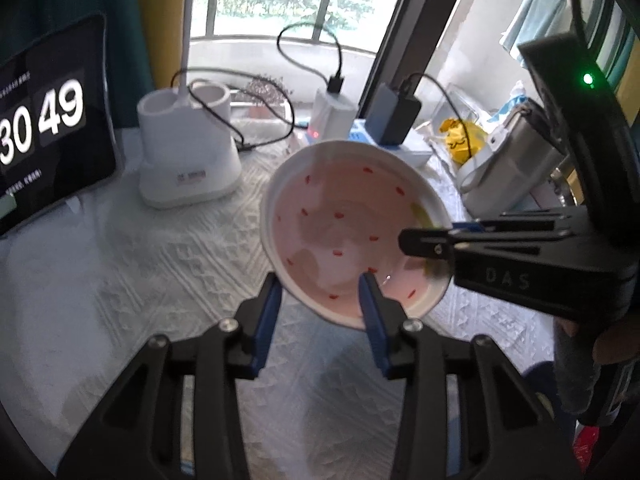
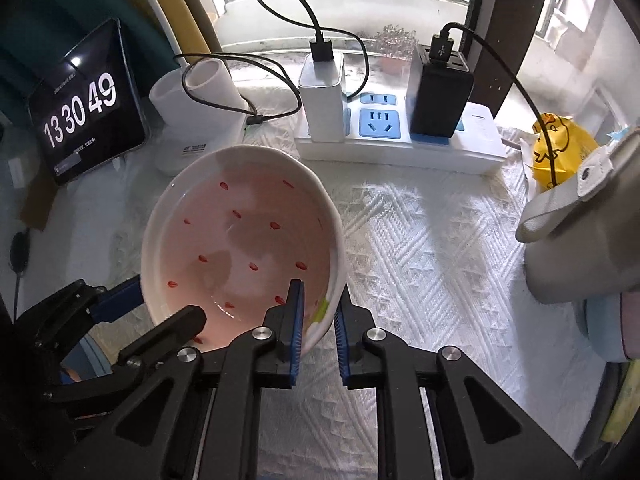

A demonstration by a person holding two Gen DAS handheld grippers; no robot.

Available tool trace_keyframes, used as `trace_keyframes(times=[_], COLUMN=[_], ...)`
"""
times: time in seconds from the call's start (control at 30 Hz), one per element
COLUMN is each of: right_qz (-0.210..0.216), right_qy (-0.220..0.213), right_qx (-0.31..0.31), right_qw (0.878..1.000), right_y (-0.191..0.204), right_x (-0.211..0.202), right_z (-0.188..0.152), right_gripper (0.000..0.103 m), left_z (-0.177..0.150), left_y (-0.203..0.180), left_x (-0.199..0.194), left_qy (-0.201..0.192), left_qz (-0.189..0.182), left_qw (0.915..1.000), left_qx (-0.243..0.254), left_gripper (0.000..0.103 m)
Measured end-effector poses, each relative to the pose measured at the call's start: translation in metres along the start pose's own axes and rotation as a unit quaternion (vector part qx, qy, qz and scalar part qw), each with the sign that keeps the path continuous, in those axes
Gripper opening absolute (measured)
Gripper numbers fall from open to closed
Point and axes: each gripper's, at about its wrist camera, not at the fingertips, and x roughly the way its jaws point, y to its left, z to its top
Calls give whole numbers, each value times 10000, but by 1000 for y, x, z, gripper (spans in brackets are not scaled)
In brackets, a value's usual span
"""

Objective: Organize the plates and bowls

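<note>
Two grippers: both are at one bowl (image 2: 244, 256), a pink dish with red flecks and a white rim, raised and tilted above the white textured tablecloth (image 2: 420, 248)
Right gripper (image 2: 318, 320): jaws brought together on the bowl's near wall, one blue pad inside the dish and the other on its outer side, so the rim is pinched between them
Left gripper (image 1: 320, 304): jaws part-way apart and straddling the rim on the opposite side, one finger in the bowl, one outside; in its own view a gap shows between the outer pad and the wall, so it seems not to be pressing
Step in hand: a hand-over or two-handed carry of the bowl, judged from one firm pinch and one loose straddle
Bowl's place: in the air in front of the power strip (image 2: 400, 148) and the white lamp base (image 2: 192, 120), touching nothing but the grippers
Next move calls for: one hand alone to bear the weight before the other lets go, the dish kept level
Destination: no stack of plates or bowls can be told for certain in either view
Risk: a thin glazed rim held by one pinch could swivel or slip
</note>
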Motion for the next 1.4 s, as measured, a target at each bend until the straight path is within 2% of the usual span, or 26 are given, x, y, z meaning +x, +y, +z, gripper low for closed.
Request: trace_keyframes(times=[0.2, 0.4, 0.73, 1.03, 1.4], right_qz=[-17, -27, -41, -143, -236], right_qy=[-276, -439, -734, -917, -951], right_qx=[17, 73, 324, 537, 788], right_qw=[9996, 9990, 9968, 9942, 9921], right_y=[1, 0, -9, -16, -26], right_x=[-26, -54, -97, -126, -135], right_z=[-8, -22, -54, -84, -123], right_gripper=[15, 15, 15, 16, 16], left_z=[-2, -6, -14, -27, -45], left_y=[-5, -13, -36, -54, -72], left_x=[-22, -43, -67, -77, -88], left_qy=[-188, -204, -385, -287, -265], left_qz=[-88, -295, -529, -748, -998], left_qw=[9998, 9993, 9968, 9937, 9886], left_qx=[56, 108, 457, 784, 1093], left_gripper=[41, 41, 41, 41, 41])
